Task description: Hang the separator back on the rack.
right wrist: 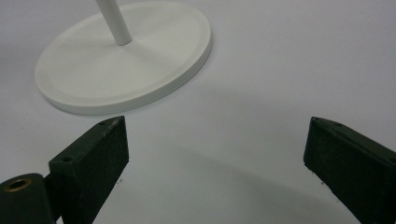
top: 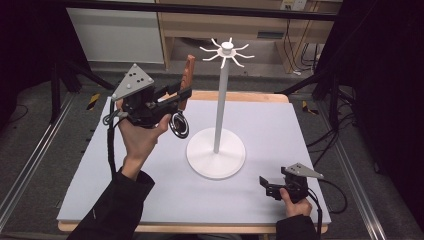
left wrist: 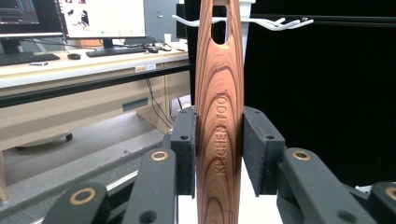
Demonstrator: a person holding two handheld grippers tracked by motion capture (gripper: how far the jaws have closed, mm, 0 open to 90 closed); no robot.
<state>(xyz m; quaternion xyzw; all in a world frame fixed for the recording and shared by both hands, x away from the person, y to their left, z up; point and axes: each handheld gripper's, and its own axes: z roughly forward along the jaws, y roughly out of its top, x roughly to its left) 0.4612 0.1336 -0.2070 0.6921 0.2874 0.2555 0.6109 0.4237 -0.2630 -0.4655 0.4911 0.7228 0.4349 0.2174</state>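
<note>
"kitchen tool" stamped lengthwise on the wooden handle, lower letters partly blurred, monitor text behind unreadable

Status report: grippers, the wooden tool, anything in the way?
Left gripper shut on wooden tool, handle up. Right gripper open, low over table. Rack ahead, path clear.

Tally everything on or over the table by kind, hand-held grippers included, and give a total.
Hand-held grippers: 2, the left gripper shut on the utensil, the right gripper open above the table
White hook stands: 1, the stand upright with hooks on top
Wooden-handled kitchen utensils: 1, the utensil, handle up, metal end hanging below
Total: 4
</note>
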